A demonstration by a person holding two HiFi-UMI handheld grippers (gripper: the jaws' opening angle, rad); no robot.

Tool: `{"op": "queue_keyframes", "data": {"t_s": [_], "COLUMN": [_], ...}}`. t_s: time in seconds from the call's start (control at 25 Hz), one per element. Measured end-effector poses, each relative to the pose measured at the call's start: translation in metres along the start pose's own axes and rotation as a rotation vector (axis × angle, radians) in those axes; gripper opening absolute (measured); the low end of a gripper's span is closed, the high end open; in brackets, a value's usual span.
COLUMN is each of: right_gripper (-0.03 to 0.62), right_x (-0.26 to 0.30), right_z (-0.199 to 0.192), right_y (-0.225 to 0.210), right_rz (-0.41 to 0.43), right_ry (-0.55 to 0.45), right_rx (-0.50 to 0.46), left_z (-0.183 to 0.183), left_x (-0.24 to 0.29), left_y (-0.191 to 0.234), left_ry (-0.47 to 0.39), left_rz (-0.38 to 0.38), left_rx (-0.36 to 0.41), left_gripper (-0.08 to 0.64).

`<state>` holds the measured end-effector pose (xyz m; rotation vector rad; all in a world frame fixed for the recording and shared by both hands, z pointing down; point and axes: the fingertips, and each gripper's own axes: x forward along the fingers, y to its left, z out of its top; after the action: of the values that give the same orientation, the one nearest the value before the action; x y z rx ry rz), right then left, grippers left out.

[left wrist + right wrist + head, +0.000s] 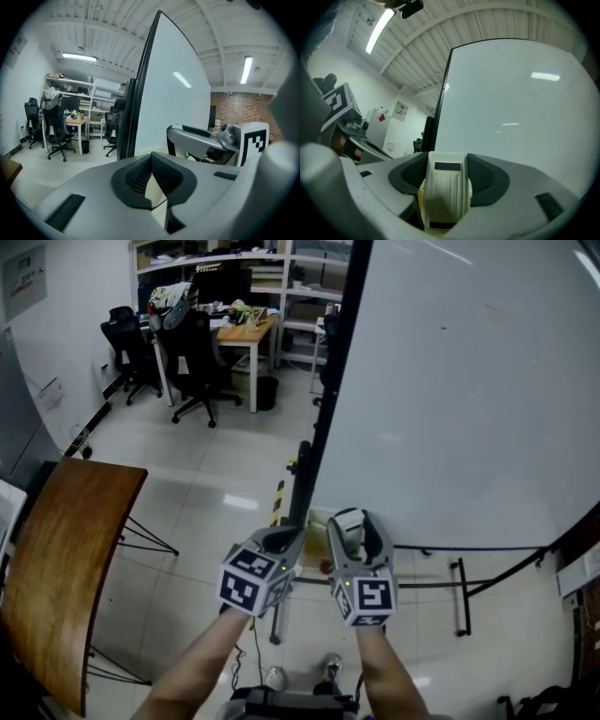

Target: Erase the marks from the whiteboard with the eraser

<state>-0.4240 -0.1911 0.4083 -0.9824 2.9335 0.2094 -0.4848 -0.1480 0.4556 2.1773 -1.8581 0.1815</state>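
Task stage: board face looks wiped; judged at or near the end, or a last check.
Done: large white whiteboard on a black stand (450,381) shows no readable marks in any view.
Left: a couple of faint specks high on the board in the head view, too small to tell if they are ink; if so, they need wiping.
Eraser place: cream ribbed plastic eraser (445,192) sits low in front of the board's left part; can't tell if it touches the board.
Right gripper (447,173): jaws wide, clamped on the eraser's two sides.
Left gripper (152,180): jaws together, nothing between them, just beside the right one, idle.
Count, whiteboards: one.
Count, erasers: one.
Count, grippers: two, one per hand.
Count, black office chairs (192,362): at least two by the light wood desk (246,331).
Count, brown wooden tabletop (66,559): one, far left, well apart from the board.
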Motion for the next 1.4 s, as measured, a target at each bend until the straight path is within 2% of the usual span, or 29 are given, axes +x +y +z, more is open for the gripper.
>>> {"op": "queue_keyframes", "data": {"t_s": [0.28, 0.64, 1.08, 1.4], "right_gripper": [0.265, 0.262, 0.264, 0.265], "right_x": [-0.015, 0.000, -0.011, -0.032], "right_z": [0.004, 0.009, 0.002, 0.008], "right_y": [0.001, 0.001, -0.005, -0.004], "right_rz": [-0.003, 0.000, -0.064, -0.073], "right_ry": [-0.033, -0.054, -0.054, -0.071], "right_rx": [0.018, 0.015, 0.032, 0.064], "left_z": [0.001, 0.005, 0.001, 0.003], "left_x": [-0.001, -0.005, -0.005, -0.003], "left_y": [-0.013, -0.013, -0.023, -0.028], "left_ry": [0.010, 0.000, 0.011, -0.004], "left_rz": [-0.024, -0.013, -0.027, -0.038], "left_rx": [0.012, 0.021, 0.017, 0.022], "left_gripper": [-0.003, -0.003, -0.003, -0.003]}}
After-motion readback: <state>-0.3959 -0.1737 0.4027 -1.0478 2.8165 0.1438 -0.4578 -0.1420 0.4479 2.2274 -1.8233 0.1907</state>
